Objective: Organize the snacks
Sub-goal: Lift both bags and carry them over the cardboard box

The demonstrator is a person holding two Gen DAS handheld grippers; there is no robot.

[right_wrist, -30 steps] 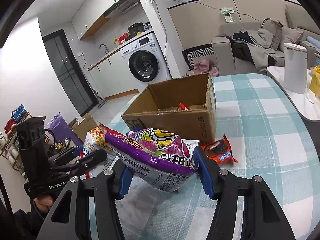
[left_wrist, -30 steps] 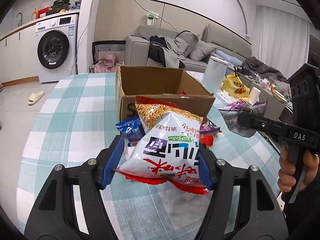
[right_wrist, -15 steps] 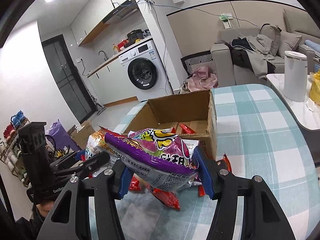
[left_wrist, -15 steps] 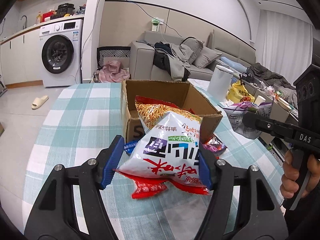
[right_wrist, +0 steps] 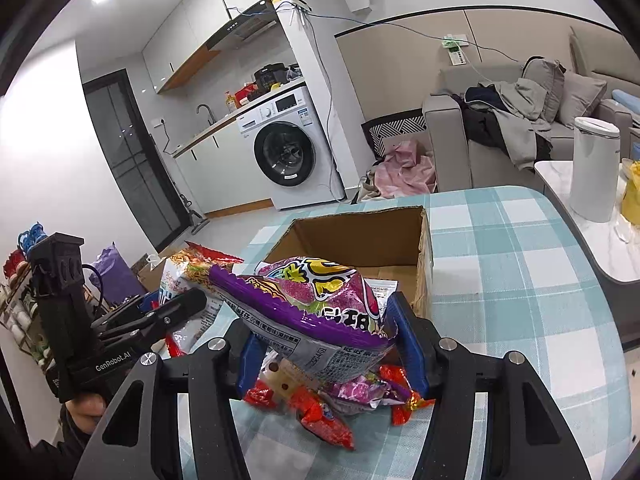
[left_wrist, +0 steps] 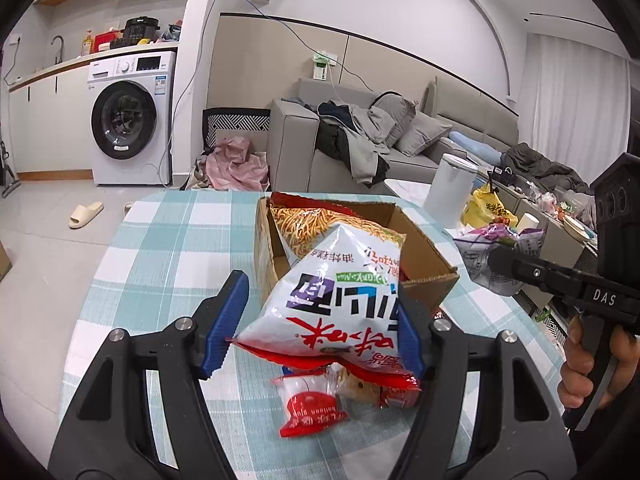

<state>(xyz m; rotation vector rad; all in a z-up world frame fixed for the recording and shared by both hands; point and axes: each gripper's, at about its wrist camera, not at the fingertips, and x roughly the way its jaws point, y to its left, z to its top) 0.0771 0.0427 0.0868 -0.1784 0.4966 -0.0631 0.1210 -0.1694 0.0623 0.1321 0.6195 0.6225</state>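
My left gripper (left_wrist: 316, 328) is shut on a white and red noodle-snack bag (left_wrist: 336, 300), lifted above the checked table (left_wrist: 168, 248) just in front of the open cardboard box (left_wrist: 424, 248). Below it lie a small red and white packet (left_wrist: 308, 408) and other small snacks. My right gripper (right_wrist: 328, 344) is shut on a purple snack bag (right_wrist: 316, 304), held up near the cardboard box (right_wrist: 360, 236). Several small red and purple packets (right_wrist: 320, 404) lie on the table beneath it. Each gripper shows in the other's view, held by a hand (left_wrist: 588, 364).
A white cylindrical bin (right_wrist: 592, 168) and a yellow bag (left_wrist: 486, 208) stand on a side table to the right. The table's rounded edge (right_wrist: 568, 216) runs close by. A sofa (left_wrist: 360, 152) and washing machine (left_wrist: 128, 120) are beyond.
Both grippers have risen with their bags and come nearer the box. The box now sits lower in both views, and small packets have come into sight under the bags.
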